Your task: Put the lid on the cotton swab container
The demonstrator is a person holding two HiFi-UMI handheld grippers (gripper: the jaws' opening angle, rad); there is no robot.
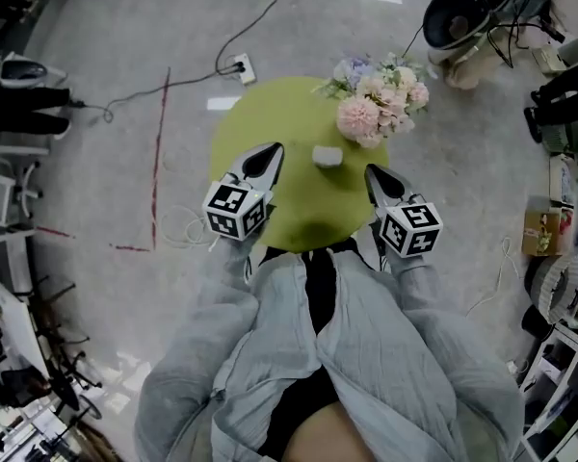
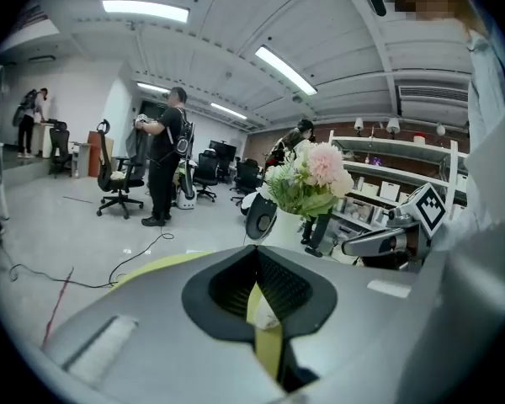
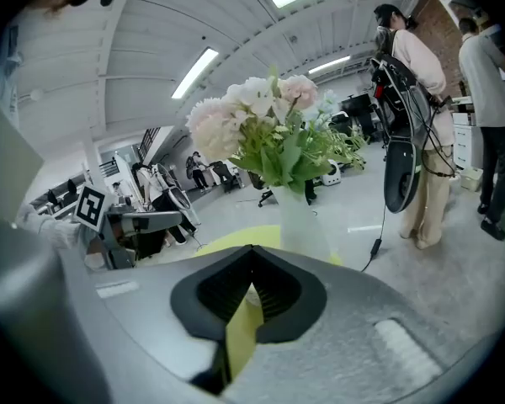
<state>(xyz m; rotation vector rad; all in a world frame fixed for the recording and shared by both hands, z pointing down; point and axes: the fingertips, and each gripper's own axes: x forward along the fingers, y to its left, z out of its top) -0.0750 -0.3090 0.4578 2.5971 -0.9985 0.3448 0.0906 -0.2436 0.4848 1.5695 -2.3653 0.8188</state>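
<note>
A small white cotton swab container (image 1: 328,155) sits near the middle of the round green table (image 1: 270,114). I cannot make out a separate lid. My left gripper (image 1: 273,149) hovers just left of the container, its jaws pressed together and empty. My right gripper (image 1: 371,169) is just right of it, also shut on nothing. In the left gripper view the jaws of the left gripper (image 2: 254,251) meet, and a sliver of white shows through the slit. The right gripper (image 3: 252,251) likewise has its jaws closed to a thin slit over the green top.
A vase of pink and white flowers (image 1: 380,104) stands at the table's far right edge, close beyond the container. Cables and a power strip (image 1: 241,65) lie on the floor behind. People and office chairs (image 2: 118,175) stand around the room.
</note>
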